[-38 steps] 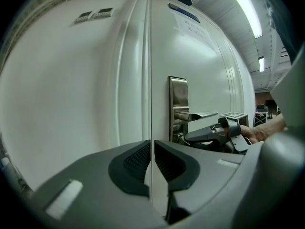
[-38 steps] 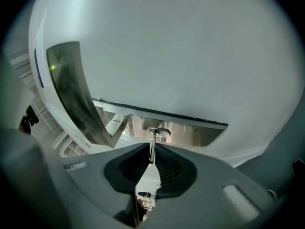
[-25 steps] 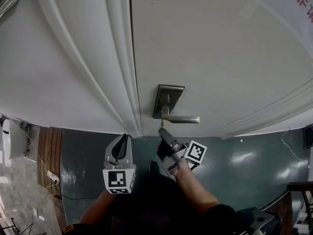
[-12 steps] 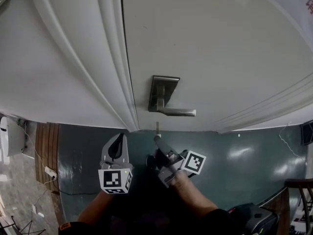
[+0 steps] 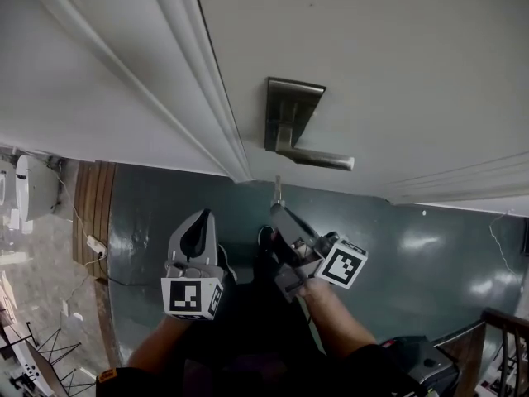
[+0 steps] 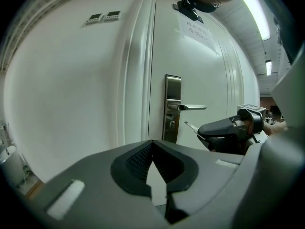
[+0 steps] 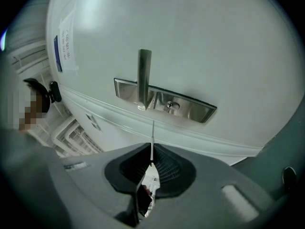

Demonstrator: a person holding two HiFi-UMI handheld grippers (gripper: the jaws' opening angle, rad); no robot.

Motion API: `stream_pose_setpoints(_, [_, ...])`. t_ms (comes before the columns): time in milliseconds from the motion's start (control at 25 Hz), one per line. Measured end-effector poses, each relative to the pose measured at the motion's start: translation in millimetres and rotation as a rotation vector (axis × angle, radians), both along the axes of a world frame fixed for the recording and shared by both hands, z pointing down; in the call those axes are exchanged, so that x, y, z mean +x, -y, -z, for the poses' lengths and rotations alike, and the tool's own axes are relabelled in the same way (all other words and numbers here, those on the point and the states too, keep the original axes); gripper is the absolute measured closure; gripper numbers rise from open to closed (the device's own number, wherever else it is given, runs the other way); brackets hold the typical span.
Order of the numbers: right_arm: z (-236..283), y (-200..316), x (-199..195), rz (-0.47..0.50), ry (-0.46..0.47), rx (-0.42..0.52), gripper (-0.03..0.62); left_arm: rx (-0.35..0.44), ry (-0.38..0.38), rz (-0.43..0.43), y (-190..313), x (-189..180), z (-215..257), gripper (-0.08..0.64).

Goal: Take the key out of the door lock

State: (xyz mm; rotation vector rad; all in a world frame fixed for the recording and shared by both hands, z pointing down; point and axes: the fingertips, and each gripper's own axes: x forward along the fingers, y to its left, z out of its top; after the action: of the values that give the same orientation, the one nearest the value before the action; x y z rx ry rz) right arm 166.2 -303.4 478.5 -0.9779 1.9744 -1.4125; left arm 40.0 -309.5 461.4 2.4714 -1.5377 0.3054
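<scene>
The silver key (image 5: pixel 278 190) is out of the lock, its thin blade (image 7: pixel 152 136) sticking forward from my right gripper (image 5: pixel 278 211), which is shut on its head. Key (image 6: pixel 191 127) and right gripper (image 6: pixel 224 128) hang a short way in front of the steel lock plate (image 5: pixel 289 112), below the lever handle (image 5: pixel 321 160). The keyhole (image 7: pixel 170 106) on the plate (image 7: pixel 190 109) is bare. My left gripper (image 5: pixel 201 223) hovers to the left, level with the right one, shut with nothing between its pads (image 6: pixel 141 157).
The white door (image 5: pixel 388 64) fills the view ahead, its moulded frame (image 5: pixel 194 81) and a white wall to the left. A paper notice (image 6: pixel 195 30) is stuck high on the door. Dark green floor (image 5: pixel 430 246) lies below; a white device (image 5: pixel 33 187) and cables sit far left.
The right gripper has drawn back from the lock plate with the key and rolled. The left gripper has shifted slightly. The head view has tilted, so the door sits higher in it.
</scene>
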Motion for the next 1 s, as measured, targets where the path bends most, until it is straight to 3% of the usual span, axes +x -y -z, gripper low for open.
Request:
stream_pose_setpoints(160, [8,-5,-8,0.000,-0.031,0.023,0.575,0.017,-0.013,0.012,-9,-14,5,0.541])
stream_pose_setpoints(360, [17,-23,-32,-0.039,-0.087,0.039,0.575,0.052,-0.027,-0.039,-25,-34,17,0.541])
stream_pose_setpoints(520, [19,-56,-80,-0.050,-0.138,0.041,0.575,0.075,-0.030,-0.091,-59,-71,19,0.541])
stream_pose_setpoints(760, [27,-119,-159,-0.097,-0.135,0.037,0.575,0.098,-0.074,-0.140,-109,-141,28,0.541])
stream_pose_setpoints(1000, [40,-169,-209,-0.117,-0.181,0.035,0.575,0.094,-0.126,-0.156,-150,-188,35,0.541])
